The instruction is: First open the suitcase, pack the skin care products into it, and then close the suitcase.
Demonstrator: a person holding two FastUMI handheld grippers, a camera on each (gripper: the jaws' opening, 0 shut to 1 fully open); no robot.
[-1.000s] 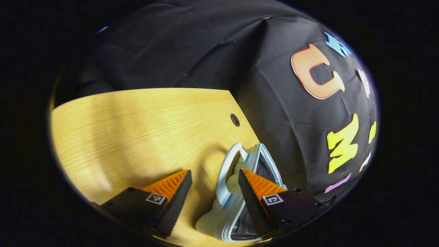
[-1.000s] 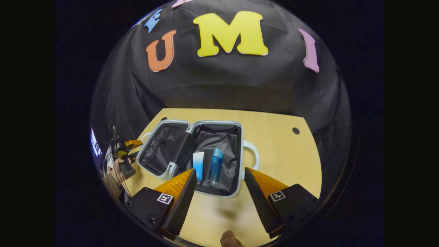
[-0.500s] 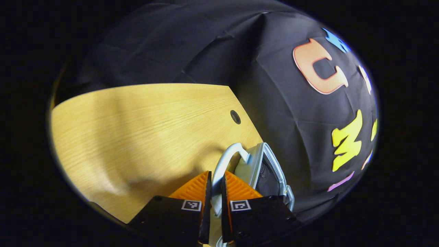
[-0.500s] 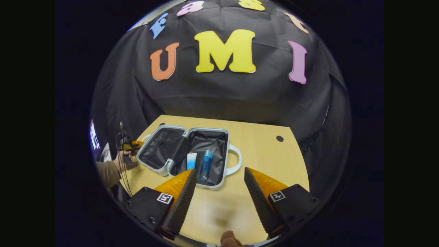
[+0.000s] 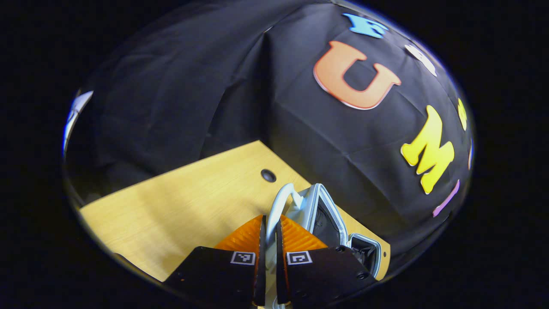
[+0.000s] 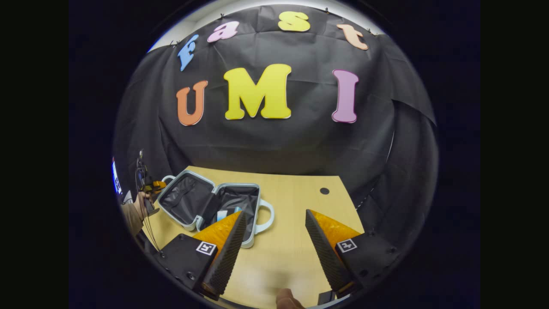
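The pale suitcase (image 6: 252,223) lies open on the wooden table, its dark-lined lid (image 6: 184,199) tilted up at the left. In the base half lie a white-and-blue tube (image 6: 221,214) and a blue bottle (image 6: 236,210), partly hidden behind one of my right fingers. My left gripper (image 5: 270,225) is shut on the lid's handle (image 5: 281,199), and the lid's rim (image 5: 327,210) rises just to its right. That same gripper (image 6: 151,187) also shows far off at the lid's handle, held by a hand (image 6: 139,207). My right gripper (image 6: 275,212) hangs open, back from the suitcase, over bare table.
The table (image 6: 296,240) ends at the black cloth wall behind and to the right. A small round hole (image 6: 324,190) sits near its far right corner, another hole (image 5: 268,175) near the far edge beyond the lid. The base's handle (image 6: 268,214) sticks out toward my right gripper.
My left gripper has shut on the lid's handle and raised the lid somewhat. My right gripper has drawn back and up, so the suitcase looks smaller and farther left.
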